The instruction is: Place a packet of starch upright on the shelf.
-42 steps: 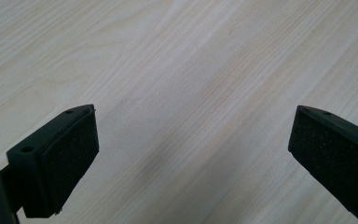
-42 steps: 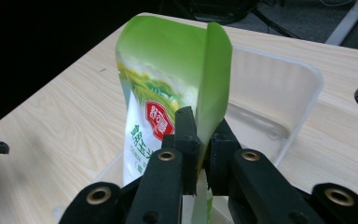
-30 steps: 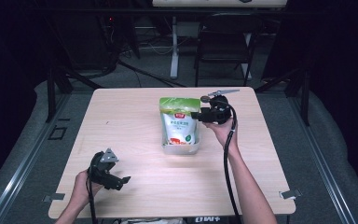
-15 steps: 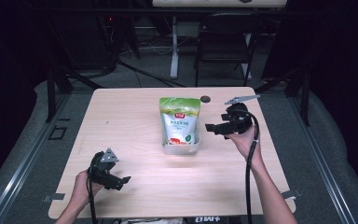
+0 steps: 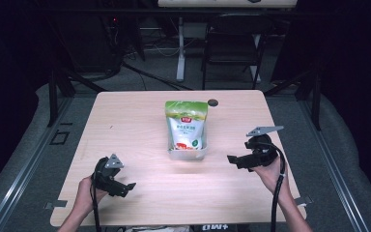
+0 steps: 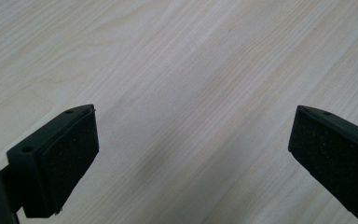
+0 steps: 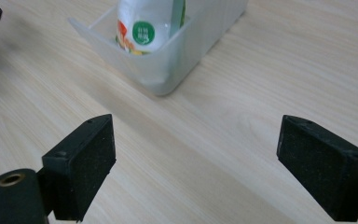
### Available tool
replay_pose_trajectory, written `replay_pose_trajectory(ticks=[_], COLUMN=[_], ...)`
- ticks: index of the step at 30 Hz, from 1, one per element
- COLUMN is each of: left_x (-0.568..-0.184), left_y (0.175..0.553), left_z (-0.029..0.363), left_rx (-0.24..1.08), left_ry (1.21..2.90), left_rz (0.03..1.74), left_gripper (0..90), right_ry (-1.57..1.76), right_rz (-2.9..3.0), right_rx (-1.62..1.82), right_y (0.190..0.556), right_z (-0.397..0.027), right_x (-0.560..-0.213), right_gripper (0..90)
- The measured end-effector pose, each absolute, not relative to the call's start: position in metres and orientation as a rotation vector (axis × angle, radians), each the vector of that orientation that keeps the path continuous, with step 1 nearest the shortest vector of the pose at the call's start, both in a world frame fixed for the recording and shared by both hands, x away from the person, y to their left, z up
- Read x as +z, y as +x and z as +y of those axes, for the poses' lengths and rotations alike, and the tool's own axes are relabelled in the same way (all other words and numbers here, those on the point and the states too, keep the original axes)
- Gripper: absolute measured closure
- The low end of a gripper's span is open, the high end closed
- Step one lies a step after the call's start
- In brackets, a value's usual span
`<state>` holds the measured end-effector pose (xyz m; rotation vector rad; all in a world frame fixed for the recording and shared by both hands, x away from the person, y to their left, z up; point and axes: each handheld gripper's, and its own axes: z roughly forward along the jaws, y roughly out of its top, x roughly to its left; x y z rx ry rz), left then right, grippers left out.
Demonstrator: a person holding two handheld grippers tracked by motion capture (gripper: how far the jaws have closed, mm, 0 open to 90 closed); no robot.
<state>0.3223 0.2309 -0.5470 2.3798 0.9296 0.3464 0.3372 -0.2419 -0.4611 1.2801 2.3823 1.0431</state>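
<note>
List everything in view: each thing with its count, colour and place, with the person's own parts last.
Table: one, light wood, centre of the high view.
Bin: one, clear plastic, middle of the table.
Pouch: one, green and white, standing in the bin.
Round disc: one, dark, on the table behind the pouch's right corner.
Chair: one, dark, on the floor beyond the table.
Left gripper: one, black, near left of the table, jaws open over bare wood.
Right gripper: one, black, right of the bin, jaws just opened, nothing between them.
Hands: two, at the near edge, one on each gripper.
</note>
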Motion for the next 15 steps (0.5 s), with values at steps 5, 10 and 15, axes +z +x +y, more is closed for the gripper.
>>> replay_pose_trajectory(ticks=[5, 10, 15], left_x=[-0.547, -0.547, -0.551], left_y=[0.323, 0.323, 0.325], left_z=[0.231, 0.231, 0.231], left_rx=[0.341, 0.342, 0.315], left_ry=[2.378, 2.382, 2.400], left_rz=[0.928, 0.924, 0.939], left_gripper=[1.7, 1.7, 1.5], right_ry=[1.286, 1.295, 1.300], right_rz=[2.373, 2.368, 2.365], right_rx=[1.040, 1.012, 0.954], right_y=[0.329, 0.324, 0.324], right_z=[-0.247, -0.251, -0.253], right_x=[-0.475, -0.488, -0.504], right_gripper=[10.0, 6.1, 0.0])
